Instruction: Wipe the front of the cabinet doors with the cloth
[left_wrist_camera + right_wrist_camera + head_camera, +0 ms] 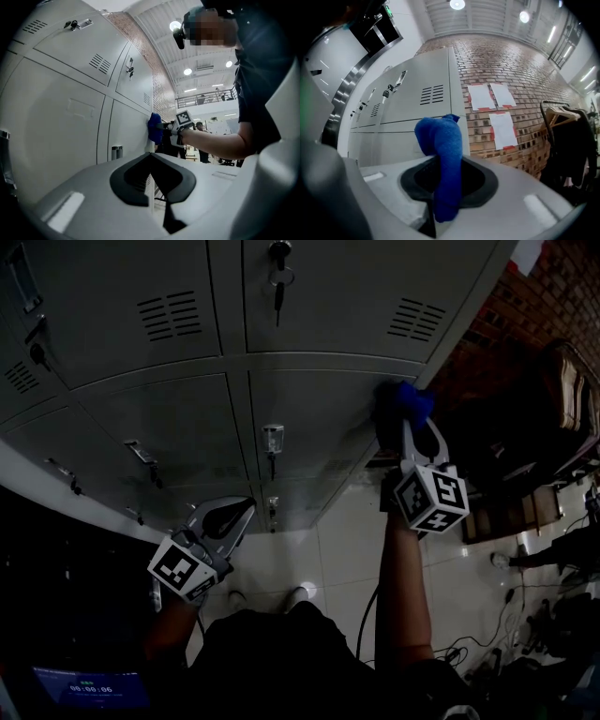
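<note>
A blue cloth [408, 397] is pinched in the right gripper [410, 432] and pressed against a grey cabinet door [309, 413] near its right edge. The left gripper [239, 514] is held lower down, jaws together and empty. Wiping is judged under way, with most doors left.

Head view steeply down; gripper views along jaws; cabinet doors [319, 418] in all

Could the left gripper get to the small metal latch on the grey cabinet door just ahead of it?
Probably yes: the left gripper, shut and empty, faces the small metal latch, nothing between them.
</note>
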{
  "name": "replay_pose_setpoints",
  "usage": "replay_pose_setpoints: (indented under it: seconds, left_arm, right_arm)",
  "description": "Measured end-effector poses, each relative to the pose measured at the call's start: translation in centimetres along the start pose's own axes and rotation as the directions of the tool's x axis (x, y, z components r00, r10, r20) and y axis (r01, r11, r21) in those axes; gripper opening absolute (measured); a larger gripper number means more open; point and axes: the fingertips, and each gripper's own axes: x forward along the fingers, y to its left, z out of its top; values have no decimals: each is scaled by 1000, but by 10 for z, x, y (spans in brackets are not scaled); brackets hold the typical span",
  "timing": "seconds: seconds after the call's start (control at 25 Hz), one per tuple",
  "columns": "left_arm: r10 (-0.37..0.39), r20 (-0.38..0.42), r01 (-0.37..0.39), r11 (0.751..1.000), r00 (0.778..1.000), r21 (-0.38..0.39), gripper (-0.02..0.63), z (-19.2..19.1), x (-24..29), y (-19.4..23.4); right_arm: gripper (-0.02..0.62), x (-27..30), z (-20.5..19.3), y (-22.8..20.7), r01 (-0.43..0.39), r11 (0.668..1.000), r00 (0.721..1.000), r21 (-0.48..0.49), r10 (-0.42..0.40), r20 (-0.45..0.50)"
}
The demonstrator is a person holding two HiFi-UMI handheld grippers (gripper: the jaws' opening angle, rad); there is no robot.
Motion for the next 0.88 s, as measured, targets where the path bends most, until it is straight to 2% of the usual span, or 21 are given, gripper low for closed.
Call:
replay_pose_setpoints:
  seconds: [0.24, 0.52, 0.68, 0.88]
  left_arm:
    - [-6, 13, 6, 1000, 1000, 7, 0, 10, 8, -3]
    - [33, 14, -33, 999, 999, 7, 0, 18, -10, 6]
    - [58, 28, -58, 998, 998, 8, 0, 22, -23, 13]
    - [62, 28, -62, 998, 998, -6, 0, 19, -38, 8]
  right_arm:
    - [84, -9, -14, 82, -168, 986, 986, -3, 168, -13]
    - [84, 5, -49, 190, -366, 930, 927, -12, 364, -86]
    - [84, 19, -65, 223, -408, 913, 907, -17, 404, -121]
    - [84, 35, -75, 219, -375, 927, 919, -23, 368, -143]
